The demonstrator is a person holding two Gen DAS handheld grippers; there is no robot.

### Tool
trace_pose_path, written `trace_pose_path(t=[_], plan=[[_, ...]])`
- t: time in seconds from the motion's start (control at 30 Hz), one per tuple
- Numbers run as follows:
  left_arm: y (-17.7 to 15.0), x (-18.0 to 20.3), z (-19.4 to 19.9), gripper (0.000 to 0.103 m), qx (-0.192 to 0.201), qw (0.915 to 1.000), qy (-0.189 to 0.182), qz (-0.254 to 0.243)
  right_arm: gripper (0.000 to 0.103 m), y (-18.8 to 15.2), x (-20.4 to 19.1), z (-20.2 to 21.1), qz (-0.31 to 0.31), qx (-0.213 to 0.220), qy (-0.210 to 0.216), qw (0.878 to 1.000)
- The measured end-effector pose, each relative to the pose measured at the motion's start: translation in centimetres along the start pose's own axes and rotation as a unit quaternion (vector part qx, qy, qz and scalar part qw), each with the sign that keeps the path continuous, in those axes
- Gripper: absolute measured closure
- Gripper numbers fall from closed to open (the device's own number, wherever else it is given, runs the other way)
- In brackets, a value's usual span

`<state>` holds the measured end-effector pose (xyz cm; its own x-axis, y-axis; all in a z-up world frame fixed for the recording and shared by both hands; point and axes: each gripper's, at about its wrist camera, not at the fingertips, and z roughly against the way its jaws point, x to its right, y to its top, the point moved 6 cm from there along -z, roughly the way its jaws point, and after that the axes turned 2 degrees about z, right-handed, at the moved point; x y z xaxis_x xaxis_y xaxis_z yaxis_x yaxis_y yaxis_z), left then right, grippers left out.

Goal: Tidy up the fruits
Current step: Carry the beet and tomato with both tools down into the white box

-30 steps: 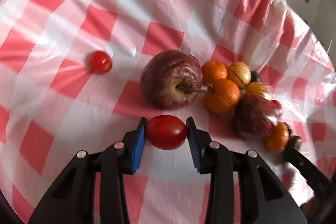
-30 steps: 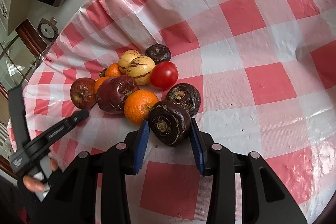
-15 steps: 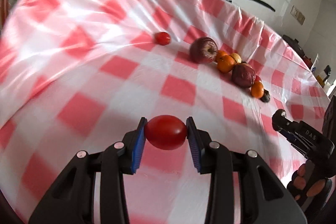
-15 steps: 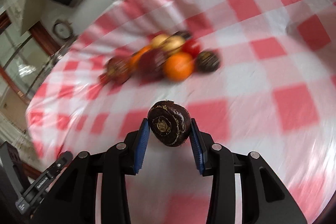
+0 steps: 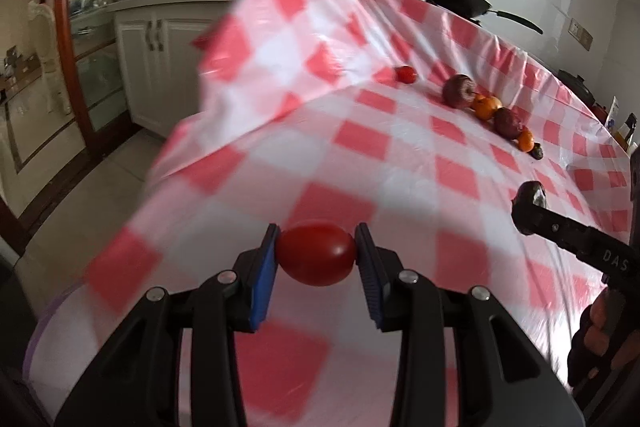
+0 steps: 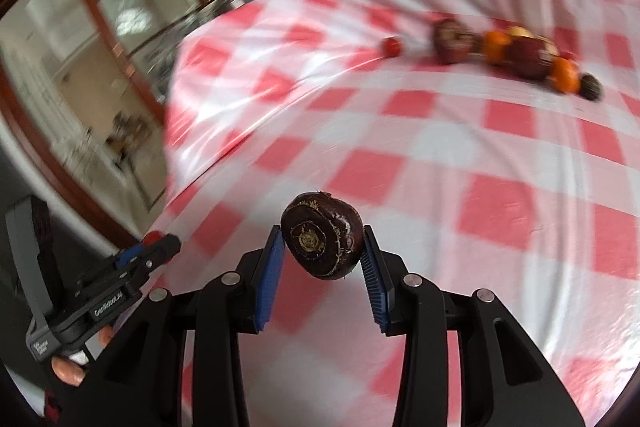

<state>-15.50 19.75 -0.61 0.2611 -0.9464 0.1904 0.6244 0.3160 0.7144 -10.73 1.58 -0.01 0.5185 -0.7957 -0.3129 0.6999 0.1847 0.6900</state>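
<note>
Aloft, left tool [image 5: 316, 254] grips tomato [image 5: 316, 254] — right tool [image 6: 323, 251], mangosteen [image 6: 322, 235].

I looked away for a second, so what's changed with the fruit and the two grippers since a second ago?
Both grippers pulled back from the fruit pile, which now sits far off. The left gripper carried away the red tomato, the right gripper the dark purple fruit. Both grips stayed shut; the pile stayed put.

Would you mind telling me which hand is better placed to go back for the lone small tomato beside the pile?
Neither yet: the left tongs grip a tomato and the right tongs a dark fruit. Once emptied, probably left: the lone tomato lies at the pile's left end.
</note>
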Motion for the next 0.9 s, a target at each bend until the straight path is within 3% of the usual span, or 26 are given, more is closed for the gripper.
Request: trace_pose_path(t=[0.2,0.43,0.63,0.7,0.73,0.9], plan=[[-3.3,-6.1,3.9,0.065,0.002,0.9997,0.021,0.012,0.064,-2.1,-7.8,-1.4,0.087,-0.027,0.036,0.995],[-8.5,-15.4,8.0,0.065,-0.013,0.9955,0.066,0.067,0.064,-6.1,-18.2,-2.4,0.206,-0.054,0.106,0.971],[-13.8,-22.0,5.8,0.064,-0.083,0.9807,0.135,0.115,0.064,-14.3,-26.7,-5.3,0.351,-0.136,0.159,0.913],[-15.5,-23.5,4.5,0.064,-0.113,0.9731,0.157,0.125,0.064,-17.2,-27.9,-7.3,0.391,-0.179,0.152,0.890],[-16.6,-24.4,3.6,0.064,-0.135,0.9674,0.166,0.136,0.064,-19.3,-28.3,-8.9,0.419,-0.206,0.138,0.874],[-20.4,-27.8,-0.1,0.064,-0.226,0.9376,0.197,0.176,0.064,-25.4,-29.2,-15.2,0.480,-0.313,0.088,0.815]])
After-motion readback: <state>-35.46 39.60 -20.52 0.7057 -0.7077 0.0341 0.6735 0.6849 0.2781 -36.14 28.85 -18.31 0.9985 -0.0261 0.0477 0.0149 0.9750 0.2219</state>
